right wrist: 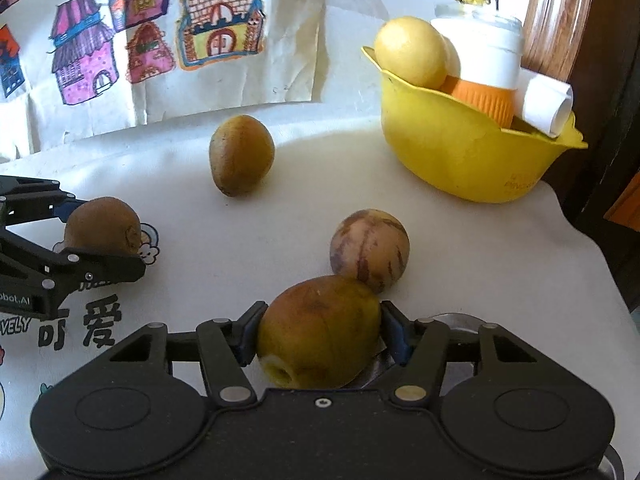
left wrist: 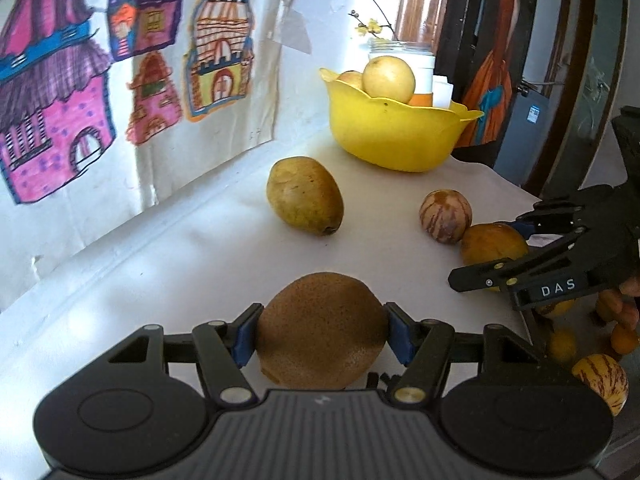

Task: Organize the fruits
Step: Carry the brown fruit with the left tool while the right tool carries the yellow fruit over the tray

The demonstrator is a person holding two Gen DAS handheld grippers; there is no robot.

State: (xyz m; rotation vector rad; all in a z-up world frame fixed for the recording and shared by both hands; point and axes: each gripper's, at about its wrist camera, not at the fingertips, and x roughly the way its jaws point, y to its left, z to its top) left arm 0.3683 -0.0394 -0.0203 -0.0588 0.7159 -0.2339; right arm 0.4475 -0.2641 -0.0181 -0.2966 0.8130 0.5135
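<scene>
A brown kiwi (left wrist: pixel 322 330) sits pinched in the left gripper (left wrist: pixel 322 336); alongside, the right gripper (right wrist: pixel 320 336) pinches a yellow-green fruit (right wrist: pixel 318 332), both held low over the white table (left wrist: pixel 200 248).

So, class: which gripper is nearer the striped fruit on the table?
Right. The right gripper, shut on a yellow-green fruit, sits just beside the striped fruit; the left gripper is farther off.

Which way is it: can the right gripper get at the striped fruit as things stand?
Probably not yet. The right gripper is shut on a greenish fruit, so its jaws are full. The striped fruit sits just ahead, touching it, uncovered.
</scene>
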